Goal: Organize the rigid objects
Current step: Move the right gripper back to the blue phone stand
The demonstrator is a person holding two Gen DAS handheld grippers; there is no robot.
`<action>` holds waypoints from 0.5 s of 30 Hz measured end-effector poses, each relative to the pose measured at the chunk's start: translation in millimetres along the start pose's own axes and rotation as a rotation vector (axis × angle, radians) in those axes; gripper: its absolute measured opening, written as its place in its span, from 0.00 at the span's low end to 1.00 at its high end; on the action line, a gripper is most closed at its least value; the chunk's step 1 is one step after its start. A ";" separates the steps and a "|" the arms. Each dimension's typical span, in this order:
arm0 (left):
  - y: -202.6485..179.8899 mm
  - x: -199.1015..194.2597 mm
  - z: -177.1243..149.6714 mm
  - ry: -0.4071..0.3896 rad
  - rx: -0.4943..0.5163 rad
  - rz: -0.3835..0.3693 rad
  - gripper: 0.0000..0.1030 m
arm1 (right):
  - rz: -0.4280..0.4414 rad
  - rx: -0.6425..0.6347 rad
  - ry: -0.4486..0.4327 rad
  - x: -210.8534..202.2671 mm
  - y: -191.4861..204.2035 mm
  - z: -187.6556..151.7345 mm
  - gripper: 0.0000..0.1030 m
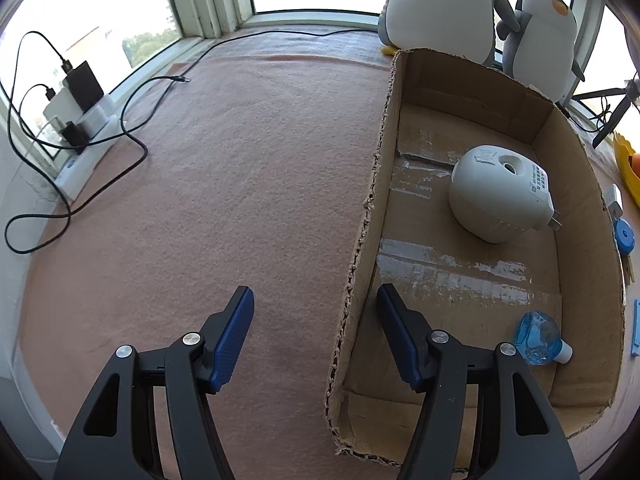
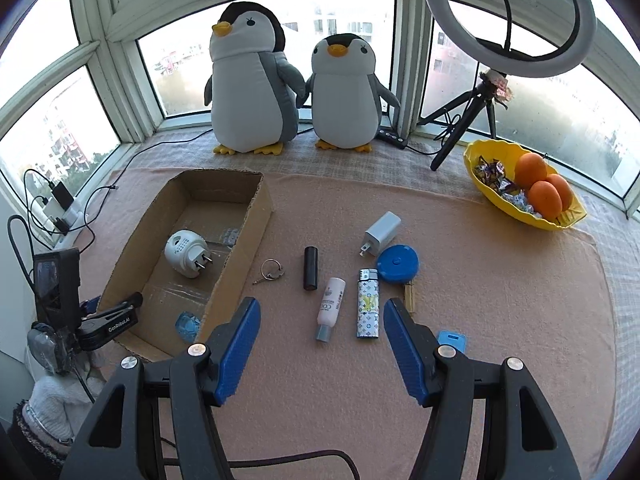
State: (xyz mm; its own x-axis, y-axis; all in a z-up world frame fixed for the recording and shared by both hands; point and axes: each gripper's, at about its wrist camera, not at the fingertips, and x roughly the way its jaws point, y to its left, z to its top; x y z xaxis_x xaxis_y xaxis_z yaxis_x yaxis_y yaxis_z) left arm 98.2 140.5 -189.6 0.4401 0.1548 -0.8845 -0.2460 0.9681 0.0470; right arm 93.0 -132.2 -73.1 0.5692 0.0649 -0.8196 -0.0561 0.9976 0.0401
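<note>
Rigid objects are partly sorted: a white plug-in device (image 2: pixel 185 252) and a small blue bottle (image 2: pixel 188 326) lie inside the open cardboard box (image 2: pixel 262 204) on the left of the cloth-covered worktop (image 2: pixel 480 300). Most pieces wait outside it, to its right: a key ring (image 2: pixel 272 271), a black cylinder (image 2: pixel 310 267), a pink tube (image 2: pixel 331 304), a patterned lighter (image 2: pixel 368 306), a white charger (image 2: pixel 382 232), a round blue tape measure (image 2: pixel 398 263) and a small blue tag (image 2: pixel 452 342). We judge the job barely begun. Our right hand-held gripper (image 2: pixel 322 301) hovers spread and empty above the tube and lighter. Our left hand-held gripper (image 1: pixel 315 289) is also spread, straddling the box's near wall without pinching it. Only the right wrist view shows the loose row. The left wrist view looks down into the box, showing its taped floor, and catches just the tape measure past the far wall.
</note>
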 end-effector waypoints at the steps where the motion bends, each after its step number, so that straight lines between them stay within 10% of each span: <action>1: -0.1 -0.2 -0.2 -0.001 0.001 0.001 0.62 | -0.008 0.019 0.006 0.6 -10.7 -3.4 0.58; 15: -6.4 -1.3 1.1 0.002 0.009 0.059 0.62 | 0.014 0.178 0.139 37.9 -128.5 -42.6 0.58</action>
State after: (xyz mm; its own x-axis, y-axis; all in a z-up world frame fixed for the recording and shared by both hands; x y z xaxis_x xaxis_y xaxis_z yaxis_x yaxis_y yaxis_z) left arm 100.2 134.3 -188.2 0.4232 0.2115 -0.8810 -0.2634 0.9591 0.1038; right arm 86.9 -258.9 -133.7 0.4504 0.0870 -0.8886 0.0900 0.9857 0.1421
